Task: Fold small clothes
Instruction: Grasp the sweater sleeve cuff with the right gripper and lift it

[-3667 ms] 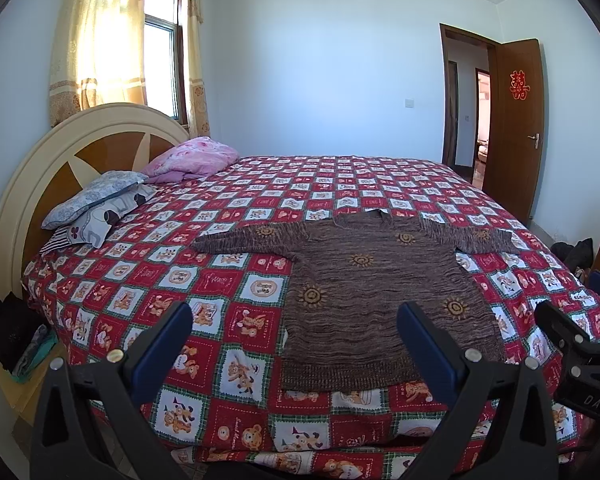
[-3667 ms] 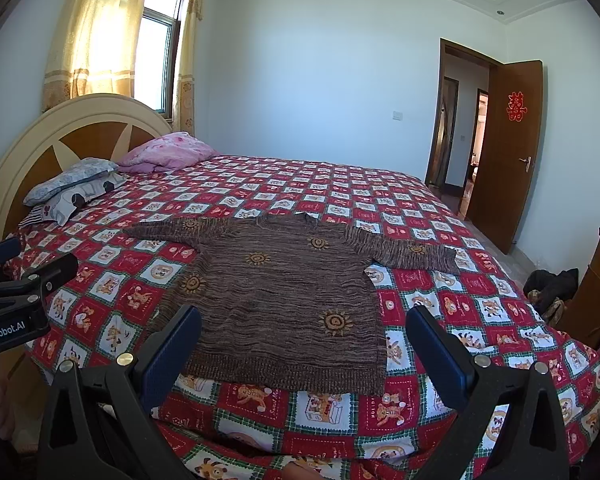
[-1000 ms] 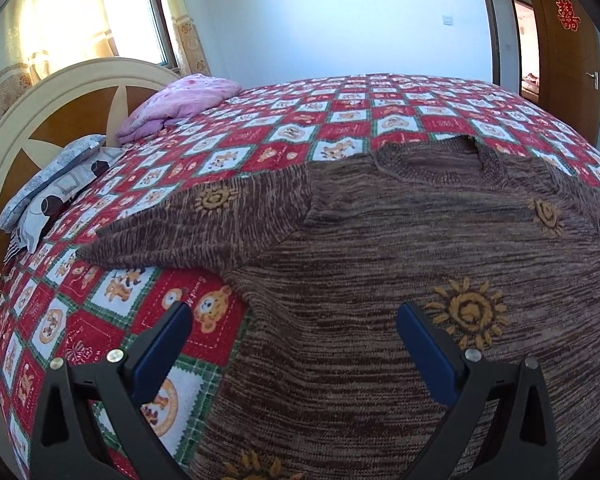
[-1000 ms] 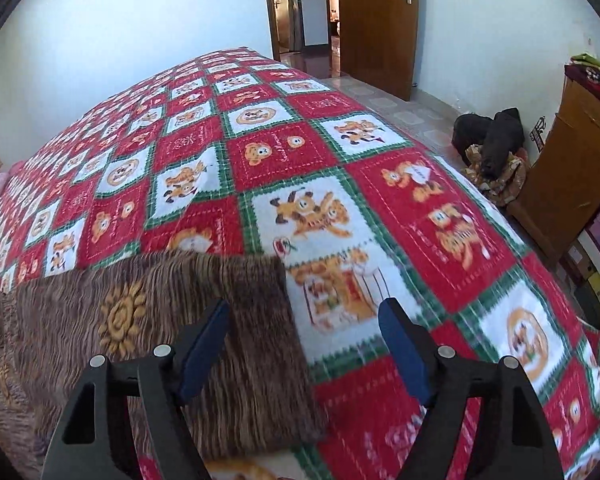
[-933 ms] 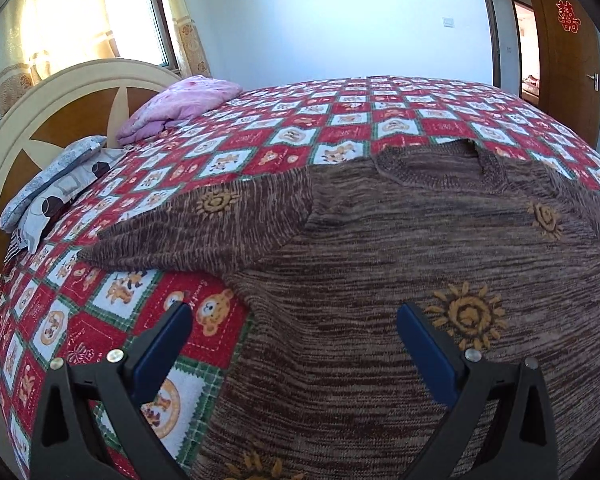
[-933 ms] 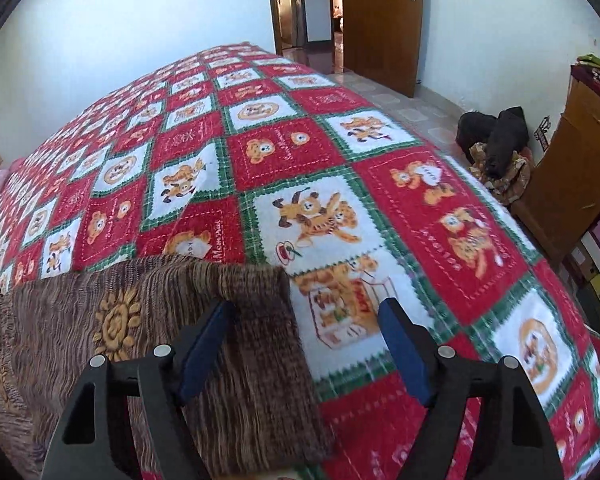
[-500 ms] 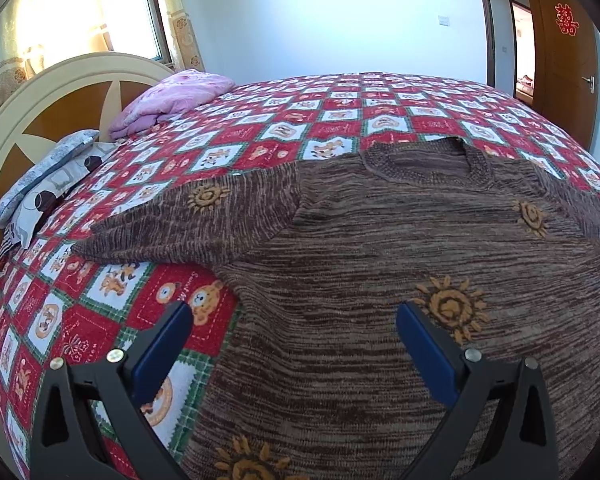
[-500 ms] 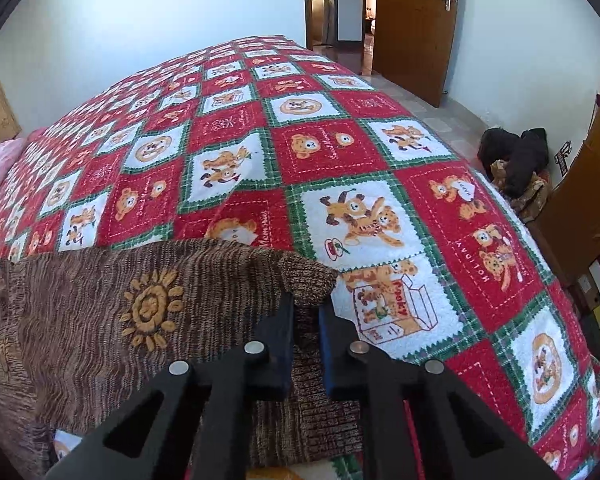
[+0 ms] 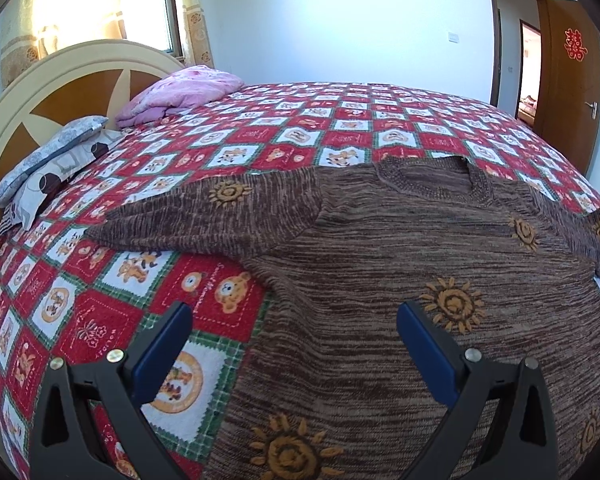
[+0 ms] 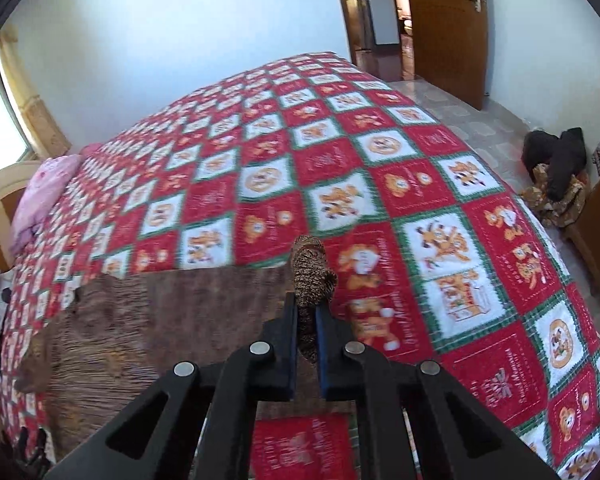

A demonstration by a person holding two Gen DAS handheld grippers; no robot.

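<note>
right gripper (image 10: 307, 316) is clamped on the sweater cuff (image 10: 310, 270), lifted off the bedspread (image 10: 440, 240). left gripper (image 9: 294, 336) hangs wide apart and empty above the sweater (image 9: 380, 264), which lies flat. advice: carry the sleeve straight across the chest, keeping 1 clean crease.

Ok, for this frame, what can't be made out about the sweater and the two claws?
- Right wrist view: how much sleeve the right claw pinches is hidden between its fingers; the sweater body is motion-blurred.
- Left wrist view: the sweater hem is cut off by the bottom edge; its right sleeve end runs past the right edge.
- Left claw: whether its tips touch the bedspread cannot be judged.
</note>
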